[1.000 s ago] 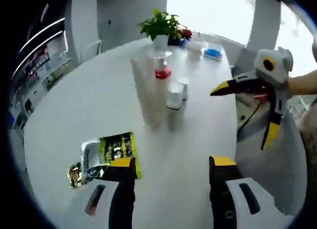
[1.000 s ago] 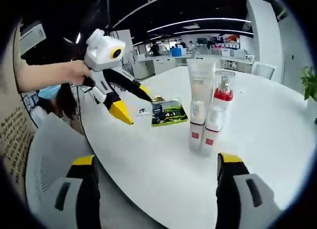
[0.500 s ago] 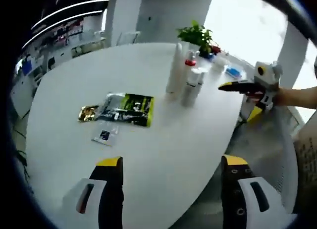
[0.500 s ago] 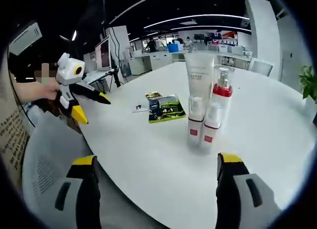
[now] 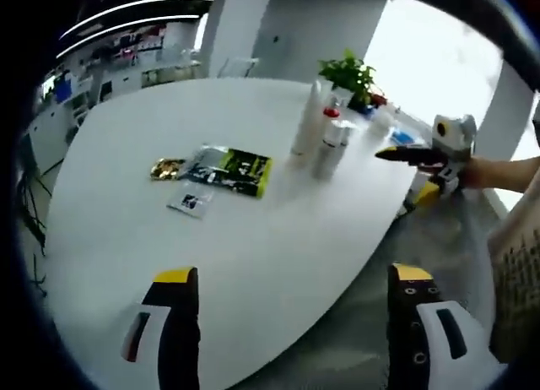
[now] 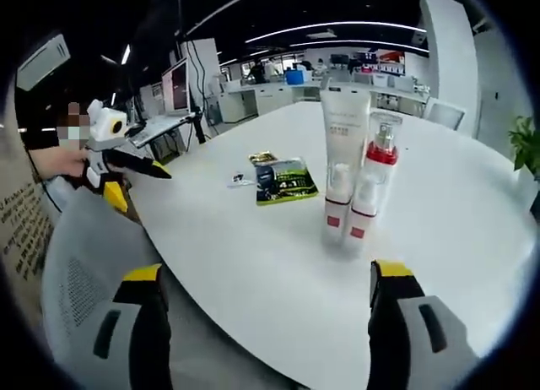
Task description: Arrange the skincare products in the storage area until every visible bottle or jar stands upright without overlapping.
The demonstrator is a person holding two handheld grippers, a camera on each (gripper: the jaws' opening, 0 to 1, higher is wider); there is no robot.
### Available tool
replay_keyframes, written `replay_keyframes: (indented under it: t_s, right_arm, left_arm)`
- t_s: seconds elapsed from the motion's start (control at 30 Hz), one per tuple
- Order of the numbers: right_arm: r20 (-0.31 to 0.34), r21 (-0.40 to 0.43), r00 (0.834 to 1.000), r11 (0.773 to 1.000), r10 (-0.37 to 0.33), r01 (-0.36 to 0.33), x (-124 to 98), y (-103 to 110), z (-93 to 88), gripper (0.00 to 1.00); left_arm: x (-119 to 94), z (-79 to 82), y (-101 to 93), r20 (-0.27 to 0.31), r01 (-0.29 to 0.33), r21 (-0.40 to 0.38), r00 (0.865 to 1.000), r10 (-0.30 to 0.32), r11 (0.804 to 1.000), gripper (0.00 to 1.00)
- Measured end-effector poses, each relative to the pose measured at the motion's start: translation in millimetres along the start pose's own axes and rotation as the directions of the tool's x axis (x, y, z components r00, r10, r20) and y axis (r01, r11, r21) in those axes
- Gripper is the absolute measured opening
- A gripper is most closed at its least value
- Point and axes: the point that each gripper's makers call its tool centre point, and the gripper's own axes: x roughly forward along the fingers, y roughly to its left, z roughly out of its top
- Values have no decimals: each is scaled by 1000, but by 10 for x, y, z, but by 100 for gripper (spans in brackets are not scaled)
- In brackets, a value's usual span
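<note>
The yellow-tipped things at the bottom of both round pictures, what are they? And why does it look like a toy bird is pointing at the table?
Those are grabbers, like big tweezers. A person holds one in each hand, and a small camera rides on each, so each picture looks out along its own two jaws. The left gripper and the right gripper are both open and hold nothing. The "bird" is simply the other grabber, seen from across the white table. On the table stand a tall white tube, a red-collared pump bottle and two small white bottles close together, all upright. Flat green sachets lie nearby, and a potted plant sits further off.
</note>
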Motion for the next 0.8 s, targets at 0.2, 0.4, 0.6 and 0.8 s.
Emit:
replay_keyframes:
  t_s: [0.2,0.4,0.6,0.8]
  right_arm:
    - [6,-6,1000,1000,2,-2,4,-12,-3,99]
    - [24,9,1000,1000,-12,12,-1,-71,4,99]
    - [26,-7,1000,1000,-5,5,11,-57,4,99]
    - [37,-5,999,1000,-5,5,7,-51,17,99]
  left_arm:
    - [-147,-51,-25,6,-20,-13,1000,20,1000,94]
    - [-144,-180,-67,-16,-25,-45,1000,24,999,94]
    - [-124,-214,-61,-30,-39,-51,999,37,998,94]
    - [-88,21,-37,38,-85,-104,995,89,991,92]
